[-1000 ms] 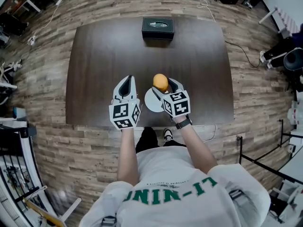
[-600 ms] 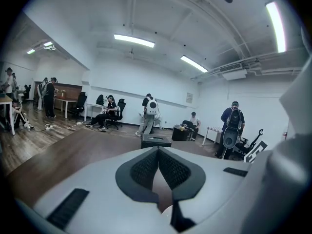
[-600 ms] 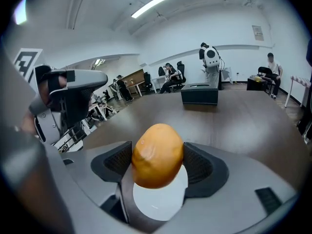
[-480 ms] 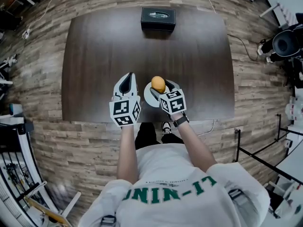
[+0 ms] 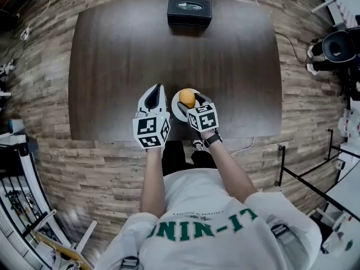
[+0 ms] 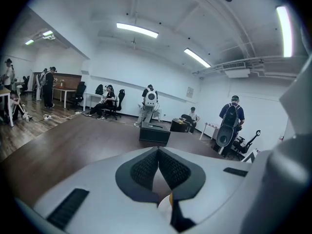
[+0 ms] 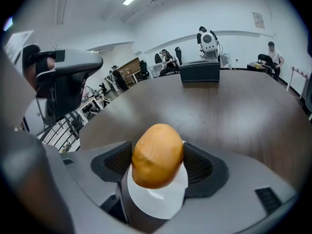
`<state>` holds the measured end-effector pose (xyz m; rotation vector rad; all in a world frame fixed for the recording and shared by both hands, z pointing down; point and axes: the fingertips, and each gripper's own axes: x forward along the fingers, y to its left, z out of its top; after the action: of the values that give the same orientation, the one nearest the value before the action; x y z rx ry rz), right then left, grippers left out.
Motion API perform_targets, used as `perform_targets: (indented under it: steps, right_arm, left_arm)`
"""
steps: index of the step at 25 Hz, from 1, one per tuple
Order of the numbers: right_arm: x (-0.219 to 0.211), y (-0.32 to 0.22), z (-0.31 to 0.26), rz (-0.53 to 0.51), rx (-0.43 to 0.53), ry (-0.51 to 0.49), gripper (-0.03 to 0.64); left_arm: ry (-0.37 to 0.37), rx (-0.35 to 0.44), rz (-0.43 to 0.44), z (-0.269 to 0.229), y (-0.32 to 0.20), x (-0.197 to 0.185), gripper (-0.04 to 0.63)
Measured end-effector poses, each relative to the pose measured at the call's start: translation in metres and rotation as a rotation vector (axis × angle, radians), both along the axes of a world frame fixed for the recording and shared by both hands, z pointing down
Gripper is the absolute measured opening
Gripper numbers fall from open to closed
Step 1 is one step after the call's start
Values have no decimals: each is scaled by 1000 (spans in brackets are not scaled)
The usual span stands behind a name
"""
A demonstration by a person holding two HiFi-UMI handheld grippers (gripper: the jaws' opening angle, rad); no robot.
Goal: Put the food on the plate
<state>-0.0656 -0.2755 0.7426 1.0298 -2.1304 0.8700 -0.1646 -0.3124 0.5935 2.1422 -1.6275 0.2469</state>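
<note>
Dark-wood table [image 5: 112, 66] on plank flooring, seen steeply from above, bare apart from a black box [image 5: 189, 10] at the far edge and a white plate [image 5: 178, 110] at the near edge. Over that plate, right gripper [image 5: 193, 101], clamped on a potato [image 5: 187, 98], golden-brown and egg-shaped, pinched at its sides between two ribbed pads [image 7: 197, 165]. Clearly gripped rather than resting: hangs above the plate, with white showing beneath it in the right gripper view. Judged not yet touching the plate, though hard to say how high. Held over the plate's middle, probably so as to land there and not roll toward the rim on release. Just left of the plate, left gripper [image 5: 156, 91], tips pressed together with nothing between, low over the table and idle. Likely parked close by to keep clear, or to steady the plate if needed. Beyond the table, in the gripper views, an open office with ceiling strip lights, desks, chairs and several people, well apart from the work. Task judged near its end: only lowering and letting go left to do.
</note>
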Motion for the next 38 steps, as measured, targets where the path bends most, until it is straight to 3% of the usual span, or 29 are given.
perform_targets:
  steps: [7, 14, 21, 25, 32, 38]
  right_arm:
    - [1, 5, 26, 0, -21, 53, 341]
    - [-2, 1, 30, 20, -18, 30, 348]
    - [2, 1, 31, 22, -21, 42, 454]
    - [9, -1, 24, 30, -3, 24, 472]
    - [23, -14, -4, 27, 84, 5, 466]
    - [35, -28, -49, 68, 170, -50, 373]
  left_arm:
    - [15, -37, 3, 22, -1, -5, 14]
    - [26, -55, 8, 34, -3, -5, 14]
    - [35, -44, 28, 32, -7, 2, 14]
    - [34, -47, 28, 33, -7, 5, 14]
    - [19, -41, 22, 30, -8, 7, 14]
    - [-6, -7, 17, 8, -7, 5, 14]
